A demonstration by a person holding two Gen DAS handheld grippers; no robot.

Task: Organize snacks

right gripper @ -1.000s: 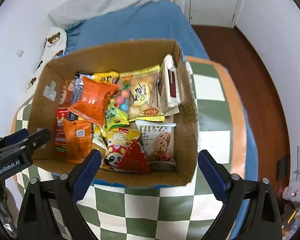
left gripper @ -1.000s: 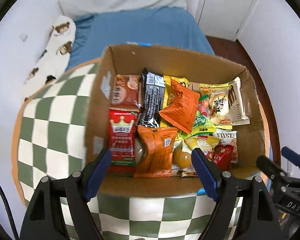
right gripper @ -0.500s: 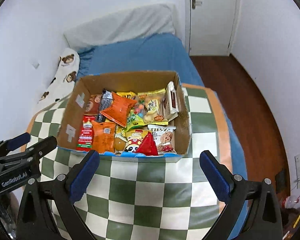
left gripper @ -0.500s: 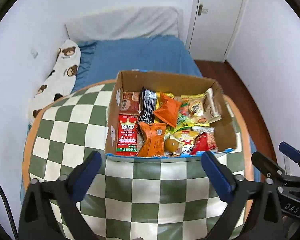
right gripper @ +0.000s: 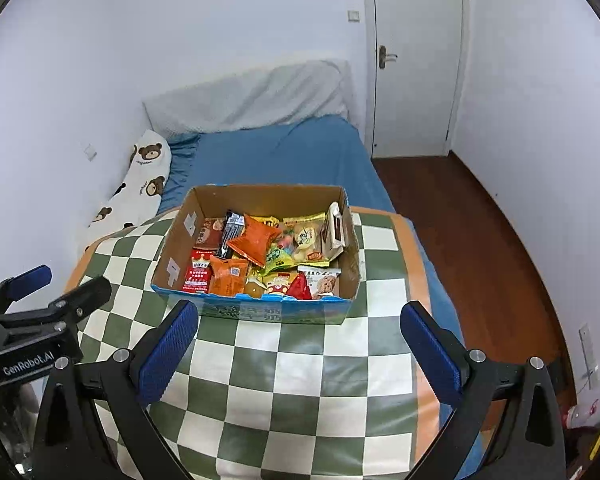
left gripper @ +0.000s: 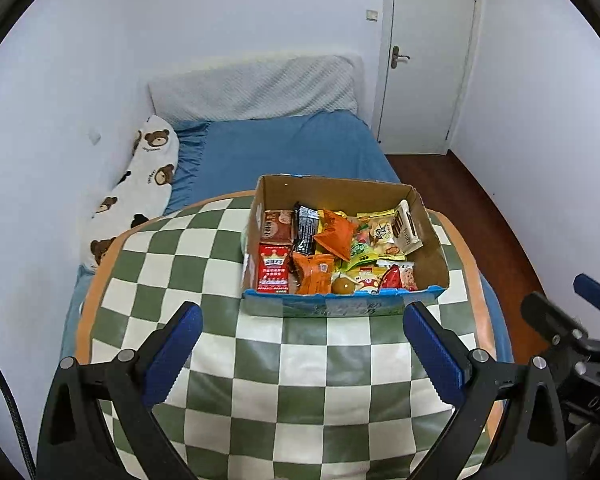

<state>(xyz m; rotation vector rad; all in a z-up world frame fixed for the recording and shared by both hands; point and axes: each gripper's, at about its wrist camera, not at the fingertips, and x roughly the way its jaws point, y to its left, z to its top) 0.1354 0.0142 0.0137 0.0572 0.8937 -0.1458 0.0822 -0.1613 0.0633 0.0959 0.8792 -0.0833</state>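
Both your grippers are empty with jaws spread wide. Left gripper (left gripper: 298, 338) and right gripper (right gripper: 298, 336) hover over the near part of the checkered tabletop (left gripper: 204, 264), neither touching anything.

Key relation: the cardboard box (left gripper: 340, 307) of snacks sits straight ahead of both grippers, well apart from the fingertips, on the far half of the table. From the left gripper it lies ahead and a bit right; from the right gripper it lies ahead and slightly left. So it's roughly between the two, and I can't tell which hand is nearer. Long axis of the box runs across your view, side to side, with its near wall facing you.

Snacks are piled loose inside: red packet (left gripper: 274, 269) at the box's left near corner, orange packets (left gripper: 314, 273) next to it, another orange pouch (right gripper: 253, 238) lying on top mid-box, a tall white-brown packet (right gripper: 333, 230) leaning on the right wall. Packets overlap, so any pick is probably from above, top layer first.

Surface: green-and-white checked cloth with an orange border, looks smooth, no loose items on it outside the box.

Room: blue bed (right gripper: 284, 156) directly behind the table, bear-print pillow (left gripper: 140, 184) far left by the wall, white door (right gripper: 416, 56) far right, wood floor to the right.
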